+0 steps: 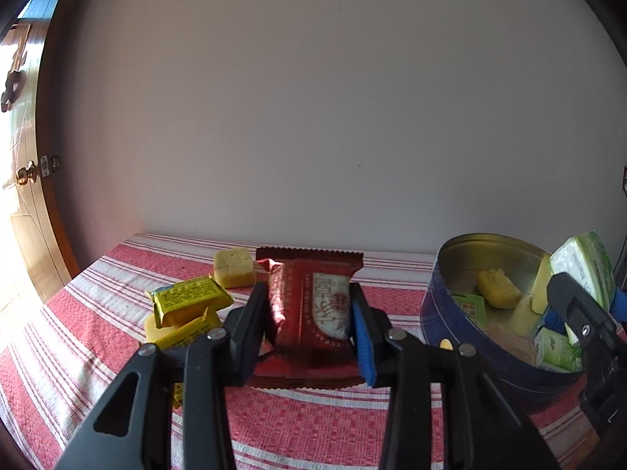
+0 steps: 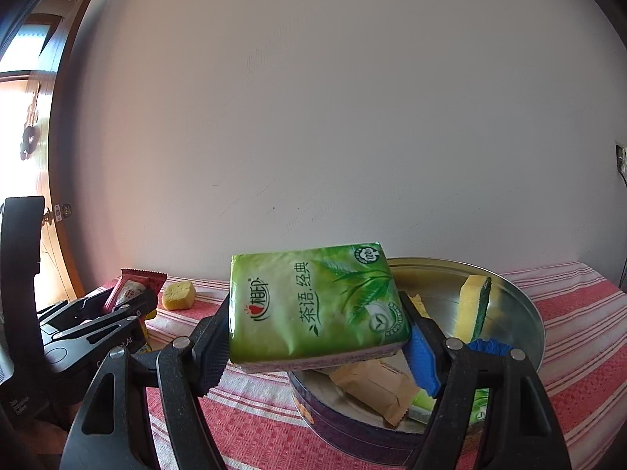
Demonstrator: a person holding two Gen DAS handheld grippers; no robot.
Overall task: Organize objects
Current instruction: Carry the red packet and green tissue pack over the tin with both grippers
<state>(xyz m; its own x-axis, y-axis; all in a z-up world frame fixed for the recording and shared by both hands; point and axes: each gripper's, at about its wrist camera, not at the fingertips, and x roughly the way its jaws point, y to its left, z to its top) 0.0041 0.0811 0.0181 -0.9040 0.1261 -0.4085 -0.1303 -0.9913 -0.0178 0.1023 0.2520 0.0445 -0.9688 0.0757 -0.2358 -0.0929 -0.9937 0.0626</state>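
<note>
Left wrist view shows the left gripper [image 1: 309, 313] clenched on a red snack packet [image 1: 313, 309], its black and blue pads pressed against the packet's two long sides and the packet lifted clear of the red-and-white striped tablecloth [image 1: 313, 423]. Right wrist view shows the right gripper [image 2: 317, 337] grasping a green tissue pack [image 2: 313, 305] across its width, held over the near-left rim of the round blue tin [image 2: 521, 313], which stands toward the right edge of the table. By the look of it the sorting is partly done: the tin already holds a yellow-and-green sponge [image 2: 474, 305] leaning on its far wall, a tan paper packet [image 2: 376, 387], smaller green tissue packs [image 1: 556, 348], a yellow sponge piece [image 1: 497, 288] and something blue I cannot name. Both carried items seem bound for the tin, and neither is in it yet; the tissue pack is the nearer of the two. Left on the cloth, toward the far-left corner, are a yellow sponge block [image 1: 234, 267] and two yellow wrapped packets [image 1: 188, 299] stacked one on the other, just beside the red packet's left end; a further bit of yellow wrapper peeks out under the left gripper's arm, too hidden to identify. So I judge two items in transit and at least three more waiting, with room remaining in the tin.
</note>
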